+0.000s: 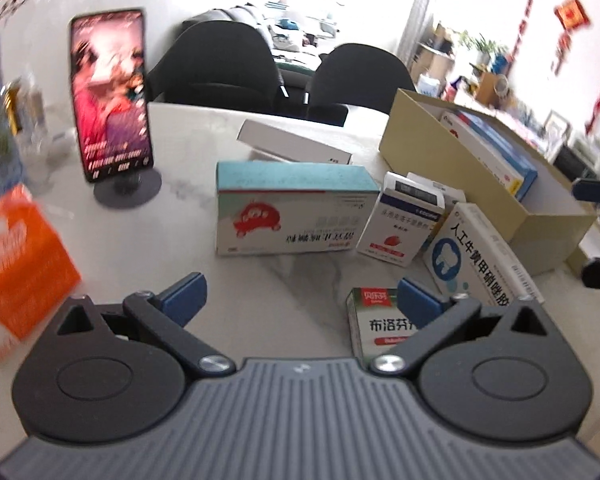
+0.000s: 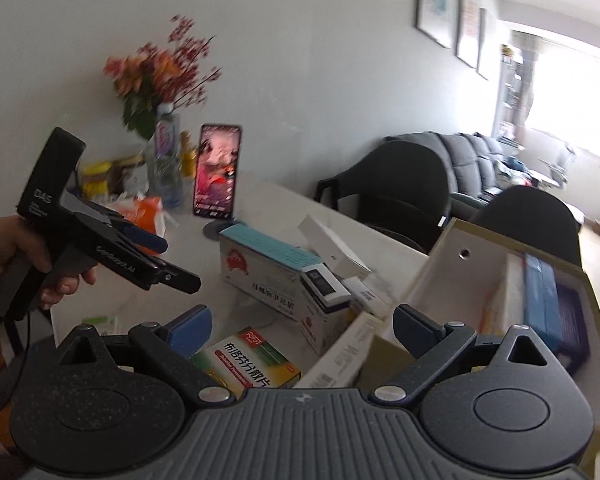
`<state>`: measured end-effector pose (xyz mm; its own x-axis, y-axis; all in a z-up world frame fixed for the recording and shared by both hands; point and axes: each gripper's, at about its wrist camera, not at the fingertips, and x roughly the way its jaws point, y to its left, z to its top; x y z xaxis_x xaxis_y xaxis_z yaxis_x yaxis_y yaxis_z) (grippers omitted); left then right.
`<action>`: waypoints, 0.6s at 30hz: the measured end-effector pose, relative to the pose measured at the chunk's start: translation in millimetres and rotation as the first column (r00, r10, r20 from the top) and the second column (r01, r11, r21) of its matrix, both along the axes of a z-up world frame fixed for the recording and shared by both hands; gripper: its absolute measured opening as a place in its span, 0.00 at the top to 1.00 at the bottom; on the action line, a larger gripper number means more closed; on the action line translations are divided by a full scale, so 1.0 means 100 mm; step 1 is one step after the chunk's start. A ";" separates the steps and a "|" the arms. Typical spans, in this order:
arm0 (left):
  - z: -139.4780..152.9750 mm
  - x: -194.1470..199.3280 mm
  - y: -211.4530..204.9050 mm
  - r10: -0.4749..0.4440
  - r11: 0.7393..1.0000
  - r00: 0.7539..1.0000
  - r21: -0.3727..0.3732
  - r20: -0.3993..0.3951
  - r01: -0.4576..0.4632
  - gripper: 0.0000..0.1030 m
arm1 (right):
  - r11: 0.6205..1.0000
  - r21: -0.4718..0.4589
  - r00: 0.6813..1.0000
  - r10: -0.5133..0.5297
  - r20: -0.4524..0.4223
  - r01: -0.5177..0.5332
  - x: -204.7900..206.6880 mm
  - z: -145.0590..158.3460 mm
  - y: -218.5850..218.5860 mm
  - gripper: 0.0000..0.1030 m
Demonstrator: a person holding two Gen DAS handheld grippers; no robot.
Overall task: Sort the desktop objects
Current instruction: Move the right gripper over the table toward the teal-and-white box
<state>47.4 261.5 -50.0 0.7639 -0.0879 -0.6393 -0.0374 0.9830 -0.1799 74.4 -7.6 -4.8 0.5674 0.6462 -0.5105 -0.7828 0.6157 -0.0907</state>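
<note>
Medicine boxes: part in the carton, part loose on the table.

Both tools spread, empty: left tool (image 1: 300, 300), right tool (image 2: 302, 330). Carton (image 1: 420, 148) holds several boxes; the teal-topped box (image 1: 292, 216), tooth-logo box (image 1: 472, 260) and green box (image 1: 366, 326) lie beside it. Grip any loose box across its narrow faces. Marble table (image 1: 188, 148); phone (image 1: 110, 92), chairs behind.

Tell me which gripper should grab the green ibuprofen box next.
Probably the left gripper: it is open and low over the table, with the green box right beside its right finger. The right gripper is open too, but straddles the cardboard box edge, better placed for dropping off.
</note>
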 end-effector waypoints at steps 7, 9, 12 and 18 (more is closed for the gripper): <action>-0.04 -0.20 0.08 0.116 0.993 0.993 0.030 0.007 -0.117 0.00 | 0.984 -0.110 0.990 0.140 0.017 -0.138 0.17 0.03 0.36 0.05; -0.05 -0.26 0.12 0.149 0.988 0.989 0.043 0.006 -0.149 0.00 | 0.974 -0.142 0.983 0.180 0.019 -0.176 0.22 0.04 0.46 0.05; -0.06 -0.30 0.15 0.194 0.977 0.981 0.086 0.002 -0.193 0.00 | 0.954 -0.188 0.970 0.242 0.013 -0.235 0.18 0.07 0.61 0.05; -0.11 -0.37 0.26 0.252 0.961 0.968 0.117 -0.014 -0.249 0.00 | 0.910 -0.267 0.944 0.329 -0.008 -0.319 0.32 -0.03 0.98 0.05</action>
<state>10.1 287.5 -61.3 0.7335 0.1783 -0.6559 -0.2886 0.9554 -0.0630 106.4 89.9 -7.3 0.3710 0.6442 -0.6689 -0.9282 0.2796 -0.2455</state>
